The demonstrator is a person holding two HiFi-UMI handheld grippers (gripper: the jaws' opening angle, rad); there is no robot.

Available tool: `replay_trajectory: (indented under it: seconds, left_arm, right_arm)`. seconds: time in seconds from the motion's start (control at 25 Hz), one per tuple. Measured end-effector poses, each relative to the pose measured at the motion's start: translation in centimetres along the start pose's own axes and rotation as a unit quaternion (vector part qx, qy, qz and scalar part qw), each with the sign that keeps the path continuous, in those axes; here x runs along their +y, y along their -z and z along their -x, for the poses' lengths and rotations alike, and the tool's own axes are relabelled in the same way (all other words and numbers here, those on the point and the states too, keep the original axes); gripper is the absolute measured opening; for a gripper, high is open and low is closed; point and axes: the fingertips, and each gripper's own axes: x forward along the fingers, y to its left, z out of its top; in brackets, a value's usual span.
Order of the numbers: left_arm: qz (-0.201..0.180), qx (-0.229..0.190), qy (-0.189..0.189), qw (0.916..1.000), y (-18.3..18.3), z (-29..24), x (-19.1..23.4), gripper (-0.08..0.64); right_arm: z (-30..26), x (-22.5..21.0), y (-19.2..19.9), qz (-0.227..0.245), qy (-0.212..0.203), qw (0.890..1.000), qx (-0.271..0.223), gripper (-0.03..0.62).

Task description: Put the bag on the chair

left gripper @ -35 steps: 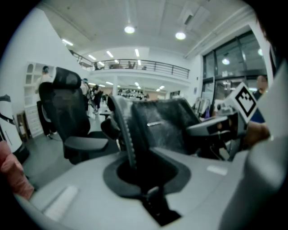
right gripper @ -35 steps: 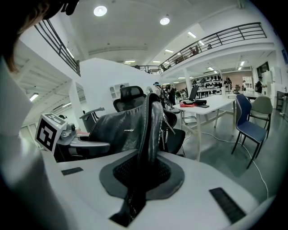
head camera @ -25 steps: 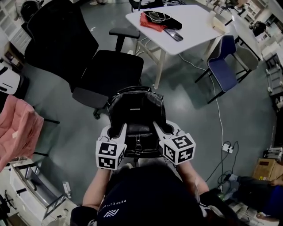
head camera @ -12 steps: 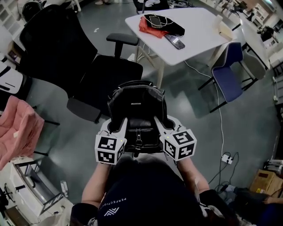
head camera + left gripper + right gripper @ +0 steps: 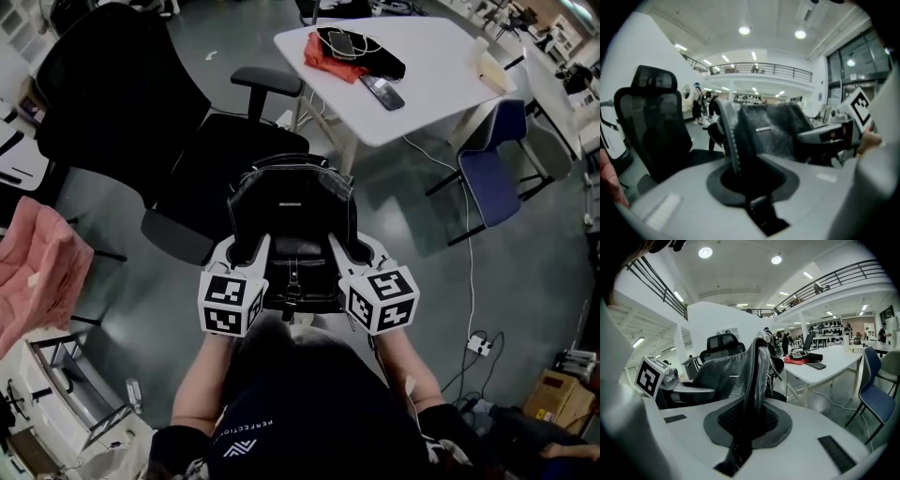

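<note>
A black leather bag [image 5: 291,208] hangs in the air between my two grippers, just in front of the black office chair [image 5: 220,155]; its top edge overlaps the seat's near right corner. My left gripper [image 5: 253,251] is shut on the bag's left side, and the zipped edge [image 5: 733,140] runs up from its jaws. My right gripper [image 5: 339,249] is shut on the bag's right side, where a folded leather edge [image 5: 755,376] is pinched between its pads. The chair's high backrest [image 5: 651,117] stands left of the bag, and its headrest [image 5: 723,343] shows behind the bag.
A white table [image 5: 441,66] with a red cloth [image 5: 328,52], a phone and dark items stands at the far right. A blue chair [image 5: 492,155] is beside it. A pink cloth [image 5: 33,272] lies left. A cable and power strip [image 5: 478,345] lie on the floor.
Both grippers have carried the bag a little forward toward the office chair; its top now overlaps the seat's near edge. The grips look the same.
</note>
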Motion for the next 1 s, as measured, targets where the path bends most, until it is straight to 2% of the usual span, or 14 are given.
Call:
replay_trajectory:
  seconds: [0.24, 0.48, 1.0]
  left_arm:
    - [-0.004, 0.007, 0.024, 0.9997, -1.6, -4.0, 1.1, 0.071]
    - [-0.008, 0.017, 0.036, 0.9992, -2.8, -7.6, 4.0, 0.071]
    - [0.008, 0.030, 0.026, 0.9992, -2.6, -12.0, 12.0, 0.074]
  right_arm:
    - [-2.2, -2.9, -1.2, -0.015, 0.026, 1.000, 0.002, 0.020]
    - [-6.1, -4.6, -2.6, -0.026, 0.038, 0.999, 0.006, 0.020]
    - [-15.3, -4.6, -4.0, -0.022, 0.032, 0.999, 0.021, 0.020]
